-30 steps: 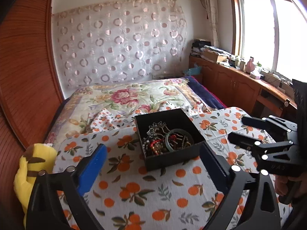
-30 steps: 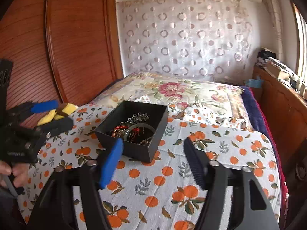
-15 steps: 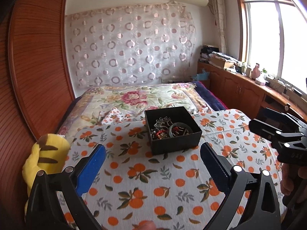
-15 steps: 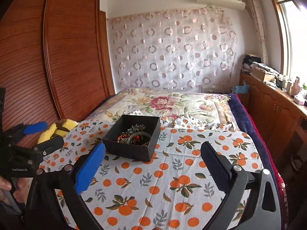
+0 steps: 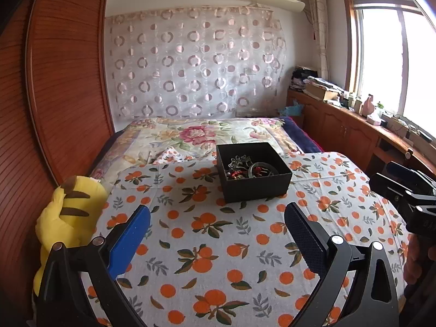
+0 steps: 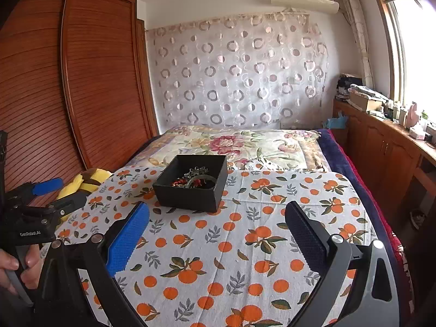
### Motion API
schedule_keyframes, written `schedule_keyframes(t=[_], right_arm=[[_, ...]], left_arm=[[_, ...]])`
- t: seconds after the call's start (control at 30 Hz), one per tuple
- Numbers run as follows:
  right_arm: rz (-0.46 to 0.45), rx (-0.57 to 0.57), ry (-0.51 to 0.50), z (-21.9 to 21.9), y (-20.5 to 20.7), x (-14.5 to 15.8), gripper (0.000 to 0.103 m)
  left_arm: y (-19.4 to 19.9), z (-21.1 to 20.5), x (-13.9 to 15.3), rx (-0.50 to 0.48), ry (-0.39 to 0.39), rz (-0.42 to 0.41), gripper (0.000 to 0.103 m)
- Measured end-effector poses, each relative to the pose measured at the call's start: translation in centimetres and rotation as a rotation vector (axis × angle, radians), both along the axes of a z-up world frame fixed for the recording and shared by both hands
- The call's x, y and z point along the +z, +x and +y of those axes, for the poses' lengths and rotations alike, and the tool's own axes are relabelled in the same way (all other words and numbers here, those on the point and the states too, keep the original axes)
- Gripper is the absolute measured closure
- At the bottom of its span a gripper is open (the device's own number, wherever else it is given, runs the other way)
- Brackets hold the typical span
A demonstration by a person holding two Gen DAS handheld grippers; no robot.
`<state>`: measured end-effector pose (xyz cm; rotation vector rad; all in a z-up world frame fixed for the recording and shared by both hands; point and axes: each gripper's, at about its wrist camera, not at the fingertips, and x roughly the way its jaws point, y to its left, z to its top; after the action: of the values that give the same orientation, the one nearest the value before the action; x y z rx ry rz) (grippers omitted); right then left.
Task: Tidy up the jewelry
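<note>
A black open box (image 5: 254, 173) sits on the orange-print cloth (image 5: 212, 245) and holds a tangle of jewelry (image 5: 248, 167): chains, red beads and a green bangle. It also shows in the right wrist view (image 6: 192, 186) with the jewelry (image 6: 194, 179) inside. My left gripper (image 5: 218, 234) is open and empty, well short of the box. My right gripper (image 6: 216, 231) is open and empty too, also short of the box. The right gripper shows at the right edge of the left wrist view (image 5: 408, 188), and the left gripper at the left edge of the right wrist view (image 6: 46, 193).
A yellow plush toy (image 5: 68, 218) lies at the cloth's left edge beside the wooden wardrobe (image 5: 62, 81). A floral bedspread (image 5: 201, 133) lies behind the box. A wooden cabinet (image 5: 354, 128) with clutter runs along the right under the window.
Both grippers have pulled back and up from the box, which now looks smaller and farther away. The jaws stay open. The box and jewelry have not moved.
</note>
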<state>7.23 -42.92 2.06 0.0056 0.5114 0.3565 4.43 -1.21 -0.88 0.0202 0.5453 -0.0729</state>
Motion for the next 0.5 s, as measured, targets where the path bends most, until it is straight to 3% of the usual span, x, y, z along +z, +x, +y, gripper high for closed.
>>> schedule_keyframes(t=[0.5], right_arm=[[-0.014,-0.011,-0.001,-0.07,0.05,0.09,0.003]], left_arm=[[-0.17,0.38,-0.04,0.001,-0.006,-0.003,0.008]])
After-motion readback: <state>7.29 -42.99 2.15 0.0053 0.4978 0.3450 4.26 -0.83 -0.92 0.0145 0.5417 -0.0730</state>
